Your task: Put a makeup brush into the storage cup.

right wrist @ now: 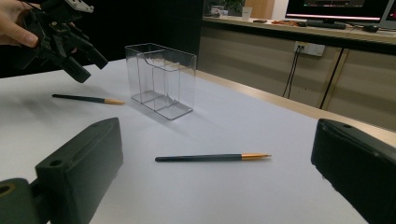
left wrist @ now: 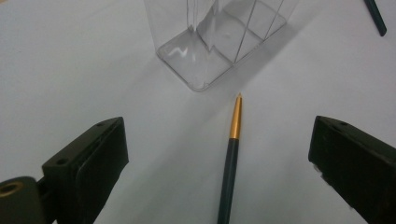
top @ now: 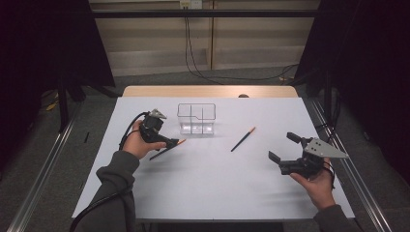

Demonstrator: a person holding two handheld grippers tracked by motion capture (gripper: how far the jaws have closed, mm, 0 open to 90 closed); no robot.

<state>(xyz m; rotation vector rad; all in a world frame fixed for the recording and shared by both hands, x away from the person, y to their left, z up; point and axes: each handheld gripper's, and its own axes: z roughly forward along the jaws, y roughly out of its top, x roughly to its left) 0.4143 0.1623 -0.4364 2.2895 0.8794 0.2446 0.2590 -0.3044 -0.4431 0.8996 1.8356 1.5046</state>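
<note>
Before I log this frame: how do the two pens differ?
The left pen lies under the open left gripper, between its fingers; the right pen lies alone in open space, apart from the right gripper. Both point their gold tips up and right, flat on the table, outside the clear box.

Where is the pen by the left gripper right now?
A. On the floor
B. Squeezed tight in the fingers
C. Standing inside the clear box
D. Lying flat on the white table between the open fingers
D. In the left gripper view the pen lies on the white table, with the left gripper open around it and the clear box empty beyond its gold tip.
</note>
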